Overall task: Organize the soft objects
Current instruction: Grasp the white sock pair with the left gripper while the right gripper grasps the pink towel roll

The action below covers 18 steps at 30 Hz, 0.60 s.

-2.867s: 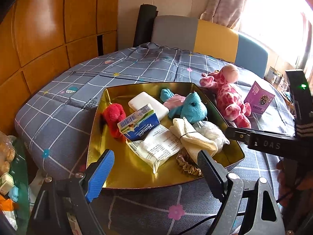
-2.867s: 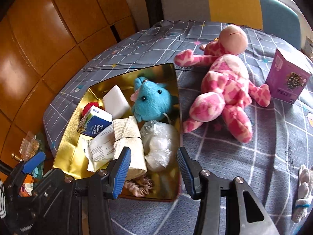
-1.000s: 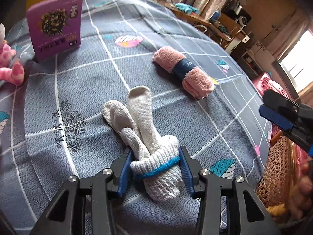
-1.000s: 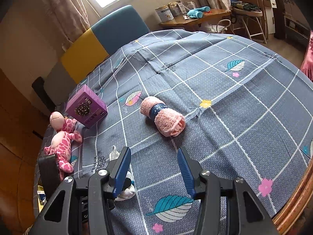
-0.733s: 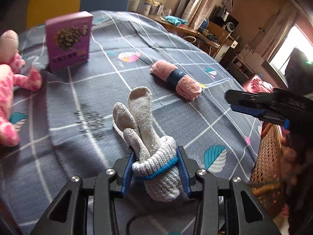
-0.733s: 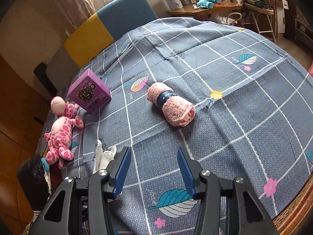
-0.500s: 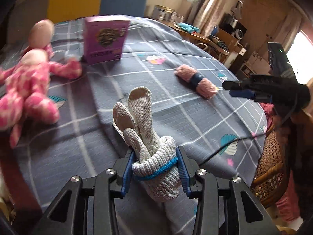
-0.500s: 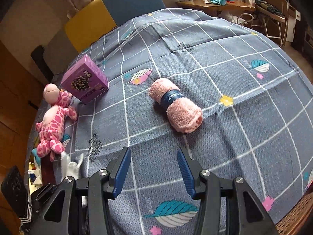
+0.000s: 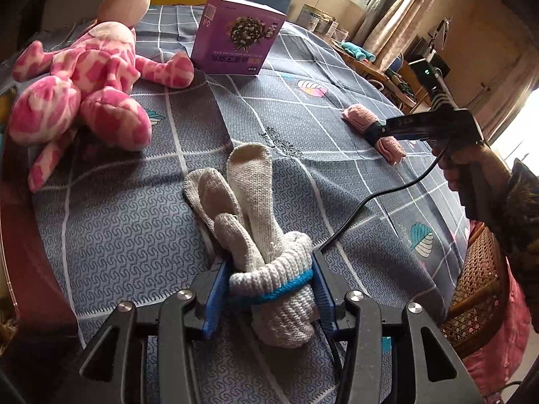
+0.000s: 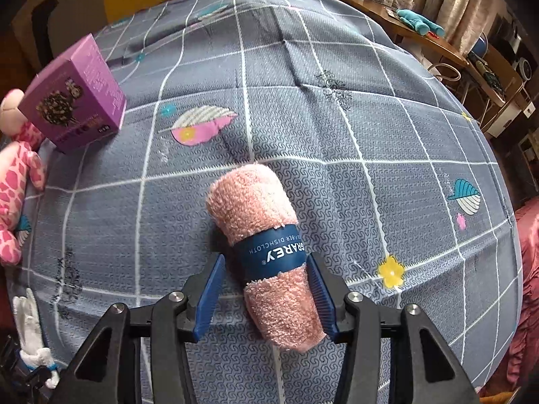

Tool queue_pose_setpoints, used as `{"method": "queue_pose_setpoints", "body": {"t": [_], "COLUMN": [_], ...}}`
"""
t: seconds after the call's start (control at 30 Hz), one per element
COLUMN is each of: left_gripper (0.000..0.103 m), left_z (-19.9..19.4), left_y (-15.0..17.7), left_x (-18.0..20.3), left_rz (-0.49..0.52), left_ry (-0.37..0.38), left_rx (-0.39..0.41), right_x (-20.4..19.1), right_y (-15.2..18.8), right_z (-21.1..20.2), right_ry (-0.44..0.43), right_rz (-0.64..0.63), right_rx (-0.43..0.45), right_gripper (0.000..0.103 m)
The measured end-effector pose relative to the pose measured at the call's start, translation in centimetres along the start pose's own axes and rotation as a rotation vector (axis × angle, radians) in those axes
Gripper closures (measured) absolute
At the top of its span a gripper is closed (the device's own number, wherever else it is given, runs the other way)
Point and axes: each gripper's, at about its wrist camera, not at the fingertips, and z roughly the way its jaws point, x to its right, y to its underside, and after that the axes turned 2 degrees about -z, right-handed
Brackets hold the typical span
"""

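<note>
A bundle of white knitted gloves [image 9: 256, 208] with a blue band sits between the pads of my left gripper [image 9: 269, 289]. The pads press its cuff while the jaws are opening, just above the grey checked tablecloth [image 9: 118, 222]. A rolled pink towel [image 10: 249, 202] with a dark blue paper band lies on the cloth. My right gripper [image 10: 266, 293] points down astride it, and its jaws are closing. The right pad touches the towel; a gap remains at the left pad. From the left wrist view the right gripper [image 9: 380, 131] is over the towel [image 9: 357, 118] at the far right.
A pink spotted plush [image 9: 84, 77] lies at the upper left, with a purple box [image 9: 235, 40] standing behind it. A black cable [image 9: 370, 202] trails over the cloth from the hand [image 9: 471, 168] holding the right gripper. A wicker chair [image 9: 478, 289] stands past the table's right edge.
The left gripper has carried the gloves across the table toward the pink plush. The right gripper has dropped down over the pink towel, which now lies between its narrower jaws.
</note>
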Motion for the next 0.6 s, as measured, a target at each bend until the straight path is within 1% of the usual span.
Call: {"method": "queue_pose_setpoints", "body": {"t": [0.03,0.13,0.2,0.27,0.33,0.43,0.47,0.5,0.6], "left_gripper": [0.054,0.053,0.053,0.053,0.053,0.053,0.053,0.053,0.054], "left_z": [0.0,0.1,0.1,0.1,0.2,0.2,0.2,0.2,0.3], "left_y": [0.1,0.1,0.1,0.1,0.1,0.1,0.2,0.2,0.1], "left_x": [0.0,0.1,0.0,-0.1,0.0,0.1,0.2,0.2,0.1], "left_rz": [0.001,0.002,-0.003,-0.004,0.0,0.002,0.001,0.0,-0.008], "left_ry": [-0.001,-0.005,-0.005,-0.007,-0.012,-0.02,-0.023,-0.023,-0.026], "left_rx": [-0.001,-0.003,-0.002,-0.003,-0.001,0.004,0.005,0.007,0.006], "right_x": [-0.1,0.0,-0.2,-1.2,-2.4,-5.0,-6.1,-7.0,-8.9], "right_y": [0.1,0.3,0.7,1.2,2.0,3.3,3.6,4.1,5.5], "right_z": [0.2,-0.5,-1.6,-3.2,-4.7,-5.5,-5.2,-4.9,-3.0], "right_ry": [0.019,0.029,0.032,-0.01,-0.083,-0.216,-0.242,-0.253,-0.241], "right_rz": [-0.013,-0.006,-0.002,-0.017,-0.03,-0.067,-0.083,-0.105,-0.131], "right_rx": [0.007,0.034,0.062,0.1,0.115,0.089,0.077,0.063,0.019], "right_gripper": [0.064,0.07,0.07,0.07,0.07,0.069,0.069,0.069,0.067]}}
